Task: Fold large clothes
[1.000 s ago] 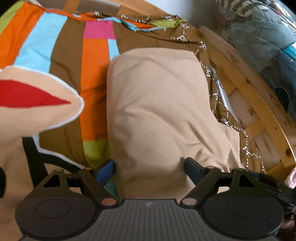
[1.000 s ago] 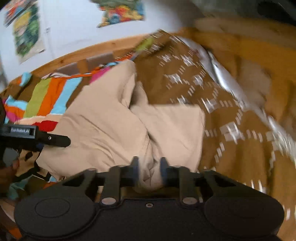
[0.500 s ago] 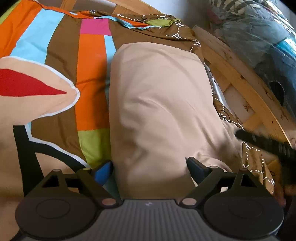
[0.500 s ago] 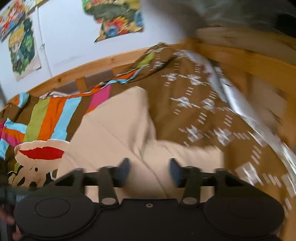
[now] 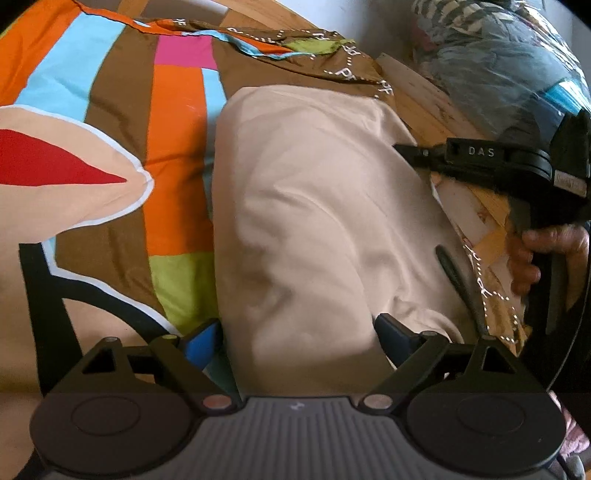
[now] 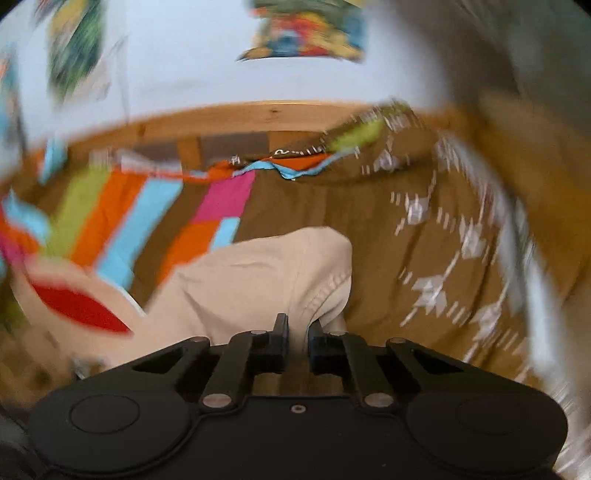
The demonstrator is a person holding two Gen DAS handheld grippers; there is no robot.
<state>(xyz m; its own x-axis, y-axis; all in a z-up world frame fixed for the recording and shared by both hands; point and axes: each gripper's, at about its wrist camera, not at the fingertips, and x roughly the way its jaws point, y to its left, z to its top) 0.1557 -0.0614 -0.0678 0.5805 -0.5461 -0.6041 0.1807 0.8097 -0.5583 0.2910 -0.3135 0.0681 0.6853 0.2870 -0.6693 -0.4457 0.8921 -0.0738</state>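
Observation:
A beige garment (image 5: 314, 229), folded into a long pad, lies on a colourful striped bedspread (image 5: 177, 155). My left gripper (image 5: 297, 336) is open, with its blue-padded fingers on either side of the garment's near end. My right gripper (image 5: 402, 149), held by a hand (image 5: 546, 243), reaches in from the right, and its tip meets the garment's right edge. In the blurred right wrist view the right gripper (image 6: 297, 332) has its fingers nearly together, pinching a fold at the near edge of the garment (image 6: 258, 280).
A wooden bed frame (image 5: 428, 99) runs along the right, with bagged bedding (image 5: 509, 66) beyond it. A wooden headboard (image 6: 258, 118) and a white wall with posters (image 6: 310, 29) stand behind. A brown patterned sheet (image 6: 406, 236) covers the right side.
My right gripper opened half a second ago, swung to the garment's right edge and closed there. The left gripper stayed open around the near end and shifted slightly.

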